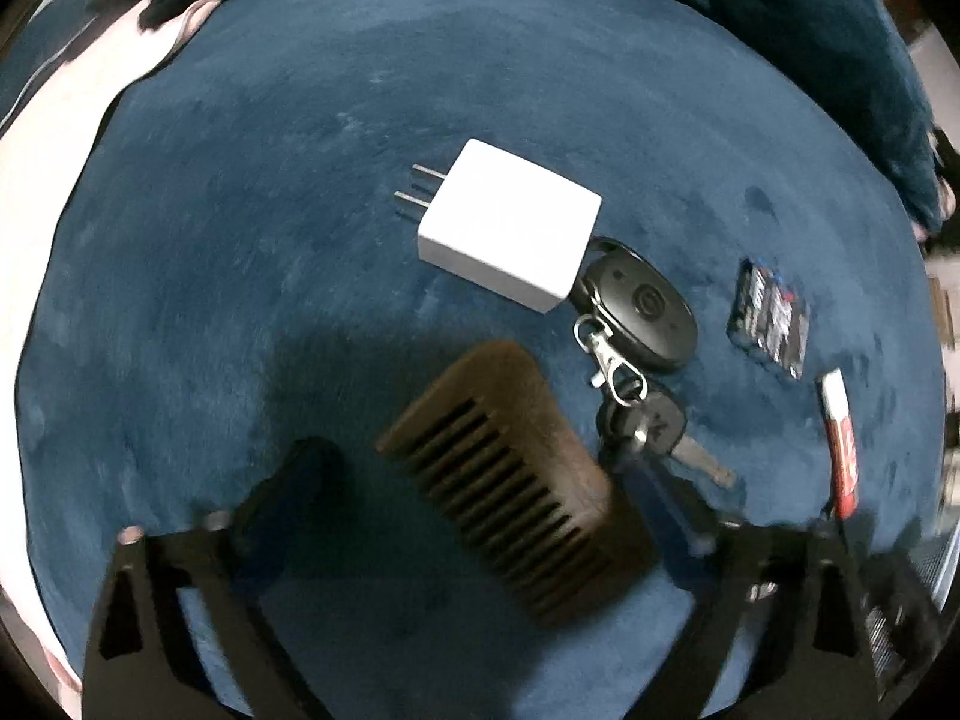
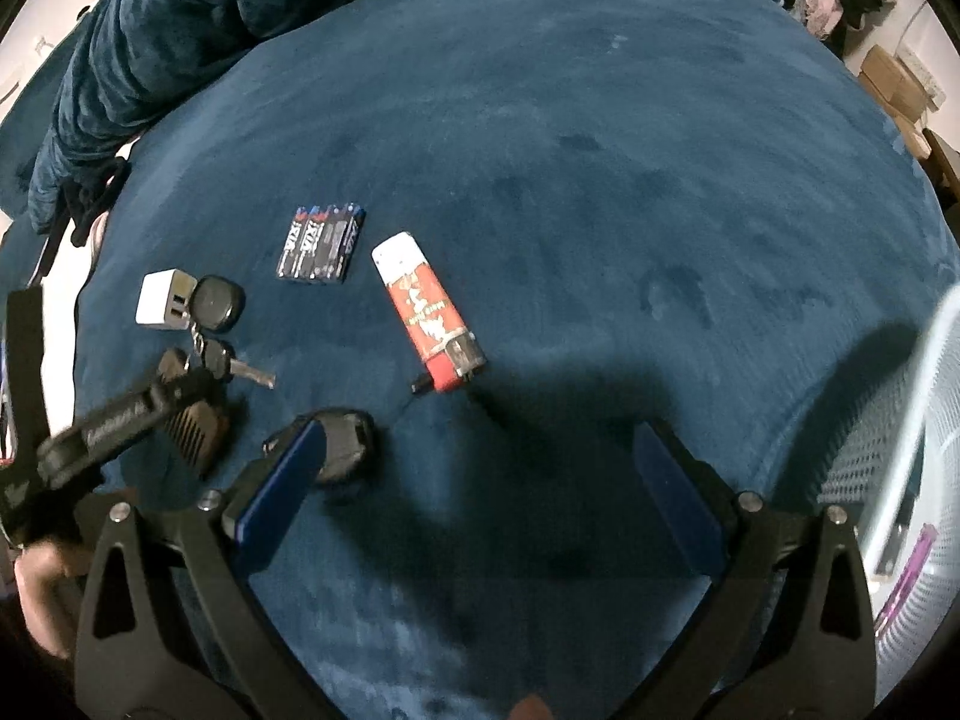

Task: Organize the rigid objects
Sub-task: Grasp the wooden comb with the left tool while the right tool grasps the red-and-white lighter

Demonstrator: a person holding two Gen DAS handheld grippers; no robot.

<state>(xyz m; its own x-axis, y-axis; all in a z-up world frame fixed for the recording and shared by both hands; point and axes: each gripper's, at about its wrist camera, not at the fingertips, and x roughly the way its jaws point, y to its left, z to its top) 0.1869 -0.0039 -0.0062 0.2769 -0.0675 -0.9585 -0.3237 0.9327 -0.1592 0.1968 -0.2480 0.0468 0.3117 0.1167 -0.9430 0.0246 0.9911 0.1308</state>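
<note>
Comb between left jaws

While the left hand-held gripper (image 1: 480, 480) straddles the comb (image 1: 510, 480) on blue fabric (image 1: 300, 180), jaws apart, the right hand-held gripper (image 2: 480, 444) gapes empty near the lighter (image 2: 427, 312).

Left wrist view steeply down and close over the blue blanket (image 1: 240, 240), brown comb (image 1: 510, 480) nearest, right wrist view likewise down, lighter (image 2: 426, 312) central, both sharing charger (image 1: 510, 228), keys (image 1: 648, 408), batteries (image 1: 768, 318), comb.
</note>
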